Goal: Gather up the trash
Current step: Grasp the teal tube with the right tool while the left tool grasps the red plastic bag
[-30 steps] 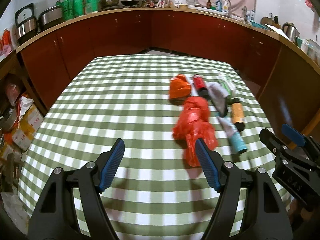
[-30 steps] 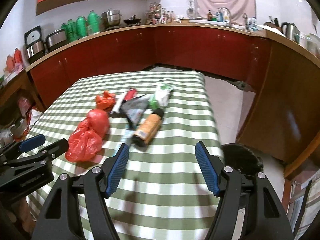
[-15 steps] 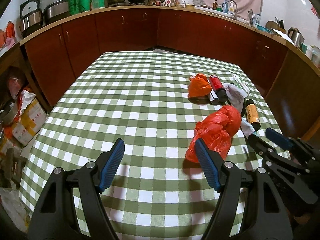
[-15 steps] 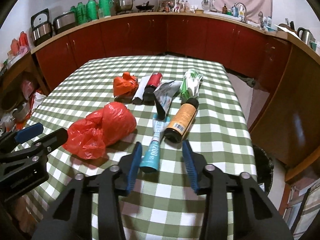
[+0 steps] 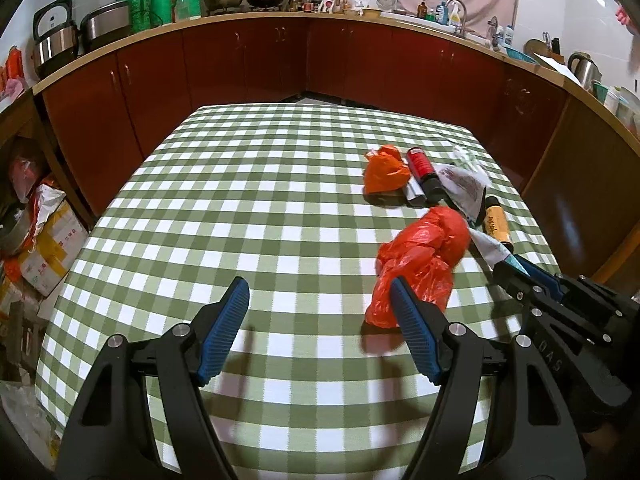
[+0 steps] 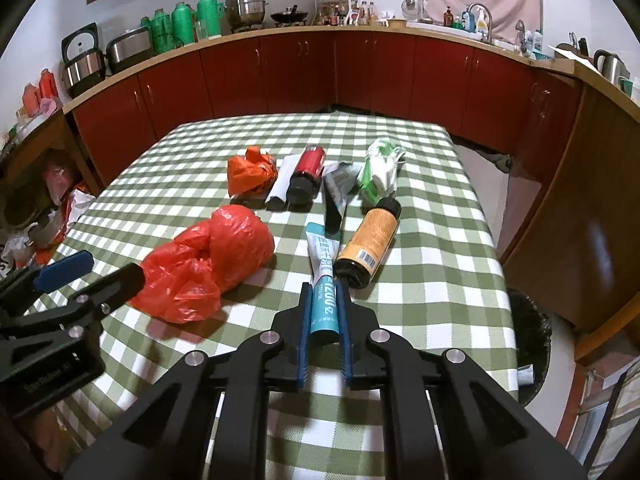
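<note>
Here the right tool (image 6: pixel 324 308) is clenched on the near end of a teal tube (image 6: pixel 325 276), its blue pads pressed against both sides while the tube's far end lies on the green-checked bench (image 6: pixel 432 288). The left tool (image 5: pixel 320 320) is released, its pads spread wide above the cloth, with the right-hand pad overlapping the near edge of a large red plastic bag (image 5: pixel 420 256).

Taking that red bag as the landmark: the tube lies just to its right, near but apart from it in the right wrist view. An orange bottle (image 6: pixel 370 240) with a black cap lies just right of the tube, its base close beside the right tool's tip. Beyond the bag sits a smaller crumpled orange bag (image 6: pixel 250 172), and right of that a white tube (image 6: pixel 282 184) and a red can (image 6: pixel 306 172) side by side. Further right are a grey pouch (image 6: pixel 336 188) and a green-and-white wrapper (image 6: pixel 380 168), the wrapper touching the bottle's cap.

Off the bench's right edge, well away from the bag, a dark bin (image 6: pixel 528 344) stands on the floor.
</note>
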Motion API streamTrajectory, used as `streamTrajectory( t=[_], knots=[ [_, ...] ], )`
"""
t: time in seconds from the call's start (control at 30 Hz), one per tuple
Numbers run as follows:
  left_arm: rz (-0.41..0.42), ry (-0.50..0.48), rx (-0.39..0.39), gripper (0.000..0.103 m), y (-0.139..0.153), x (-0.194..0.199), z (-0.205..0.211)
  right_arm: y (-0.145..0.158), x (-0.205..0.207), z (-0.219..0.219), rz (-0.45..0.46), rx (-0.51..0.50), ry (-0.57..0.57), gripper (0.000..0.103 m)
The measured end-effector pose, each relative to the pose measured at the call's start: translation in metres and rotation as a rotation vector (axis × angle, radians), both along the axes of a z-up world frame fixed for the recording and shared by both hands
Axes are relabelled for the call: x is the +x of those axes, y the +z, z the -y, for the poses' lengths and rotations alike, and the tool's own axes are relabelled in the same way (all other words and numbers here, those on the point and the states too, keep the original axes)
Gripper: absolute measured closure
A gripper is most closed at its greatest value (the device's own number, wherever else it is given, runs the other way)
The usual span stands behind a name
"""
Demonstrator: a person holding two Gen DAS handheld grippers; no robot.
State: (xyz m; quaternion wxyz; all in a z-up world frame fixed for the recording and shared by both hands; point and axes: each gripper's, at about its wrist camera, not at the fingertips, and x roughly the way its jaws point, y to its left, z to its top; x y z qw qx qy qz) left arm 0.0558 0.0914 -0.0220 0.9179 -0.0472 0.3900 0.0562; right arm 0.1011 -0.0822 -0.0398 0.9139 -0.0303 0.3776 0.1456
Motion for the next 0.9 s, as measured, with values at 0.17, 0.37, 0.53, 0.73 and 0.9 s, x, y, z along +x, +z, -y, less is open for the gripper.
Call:
streamTrajectory(
  t=[0.17,0.37,0.53,0.73,0.9],
  knots=[
    [0.006,-0.025,0.003,0.032,0.002,-0.001,0.013,0.006,-0.006,0.007,0.021,0.016,-0.002,0.090],
    [0.010,-0.051,0.007,0.032,0.004,-0.002,0.029,0.012,-0.012,0.020,0.039,0.038,-0.016,0.090],
    [0.012,-0.066,0.008,0.032,0.006,-0.002,0.042,0.014,-0.017,0.034,0.055,0.044,-0.039,0.090],
    [0.005,-0.097,0.007,0.032,0.001,0.006,0.056,0.012,-0.019,0.056,0.062,0.044,-0.086,0.090],
    [-0.046,-0.112,-0.039,0.039,-0.012,0.022,0.061,0.007,-0.018,0.073,0.055,0.049,-0.122,0.090]
  ],
)
